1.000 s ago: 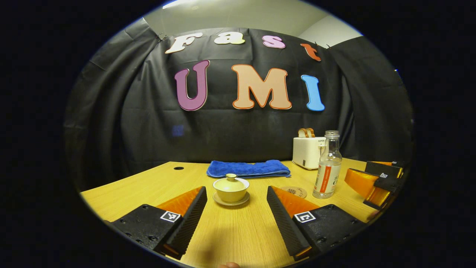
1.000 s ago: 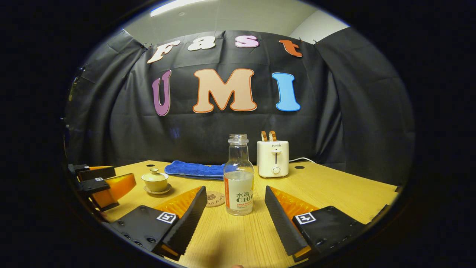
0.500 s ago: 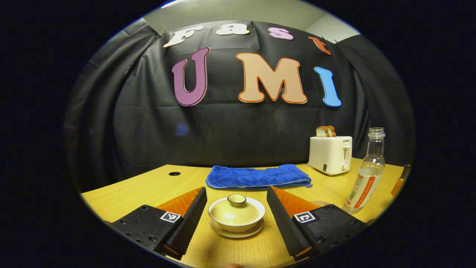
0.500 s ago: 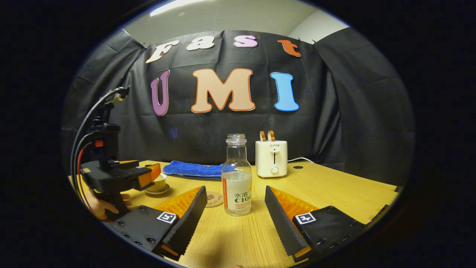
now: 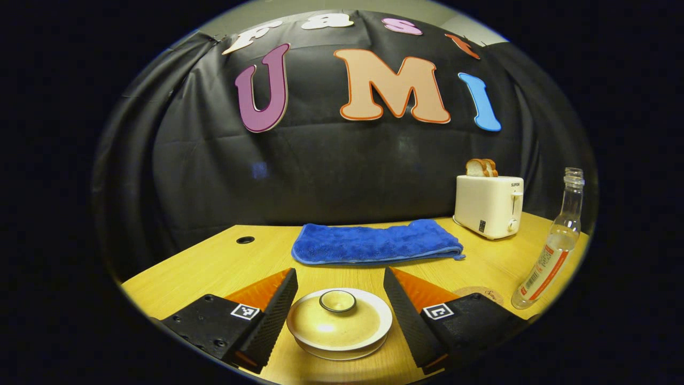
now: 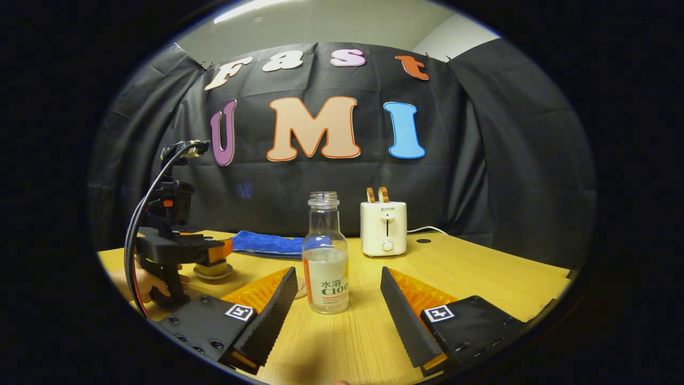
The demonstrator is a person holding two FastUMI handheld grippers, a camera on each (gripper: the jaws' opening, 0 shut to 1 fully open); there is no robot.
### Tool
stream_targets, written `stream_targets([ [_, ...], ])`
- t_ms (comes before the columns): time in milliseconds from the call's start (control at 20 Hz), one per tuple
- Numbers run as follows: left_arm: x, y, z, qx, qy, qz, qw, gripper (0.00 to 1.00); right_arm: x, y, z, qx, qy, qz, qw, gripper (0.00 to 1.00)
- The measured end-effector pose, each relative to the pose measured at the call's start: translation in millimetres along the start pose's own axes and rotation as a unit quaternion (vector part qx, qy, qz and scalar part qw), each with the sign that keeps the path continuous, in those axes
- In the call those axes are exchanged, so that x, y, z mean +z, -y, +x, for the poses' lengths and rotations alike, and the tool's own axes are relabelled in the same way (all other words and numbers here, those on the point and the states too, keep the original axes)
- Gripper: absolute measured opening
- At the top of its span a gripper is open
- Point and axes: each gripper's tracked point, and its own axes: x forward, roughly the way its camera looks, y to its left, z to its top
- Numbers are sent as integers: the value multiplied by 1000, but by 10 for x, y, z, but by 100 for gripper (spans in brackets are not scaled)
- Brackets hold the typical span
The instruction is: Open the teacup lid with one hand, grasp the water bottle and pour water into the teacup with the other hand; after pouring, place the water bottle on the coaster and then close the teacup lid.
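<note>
Meanwhile, spread fingers (image 5: 278, 310) flank the lidded teacup (image 5: 339, 323); toaster (image 6: 383, 228) cable visible opposite.

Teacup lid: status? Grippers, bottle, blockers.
Left hand-held gripper open, straddling lidded teacup, lid on. Right hand-held gripper open, short of water bottle, upright on table. Coaster bare. No blockers.

I face a wooden tabletop (image 6: 481, 272) backed by black cloth (image 6: 507, 176) draped as the booth wall. Above it, a pale ceiling (image 6: 331, 27) carries a bright strip light (image 6: 251, 9). Round cable holes (image 5: 245, 240) pierce the tabletop.
</note>
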Motion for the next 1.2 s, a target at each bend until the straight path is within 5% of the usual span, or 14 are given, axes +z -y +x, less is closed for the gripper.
stream_targets([
  [200, -27, -69, 20, 13, -14, 8, 1000, 87, 2, 32, 9, 2, 1, 0, 1000, 99],
  [300, -12, -74, 19, 12, -10, 4, 1000, 70, -3, 39, 8, 3, 1, 0, 1000, 99],
  [450, -5, -58, 19, 7, -3, 1, 1000, 29, 1, 38, 5, 3, 1, 0, 1000, 95],
  [750, 23, -21, -18, -13, 7, -10, 1000, 25, 7, 44, 2, 3, 1, 0, 1000, 95],
  [950, 295, -112, -126, -3, 89, -23, 996, 27, 0, 51, 2, 2, 1, -2, 1000, 99],
  [1200, 186, -139, -150, 0, 71, -27, 997, 25, 1, 41, 5, 5, 2, -1, 1000, 99],
])
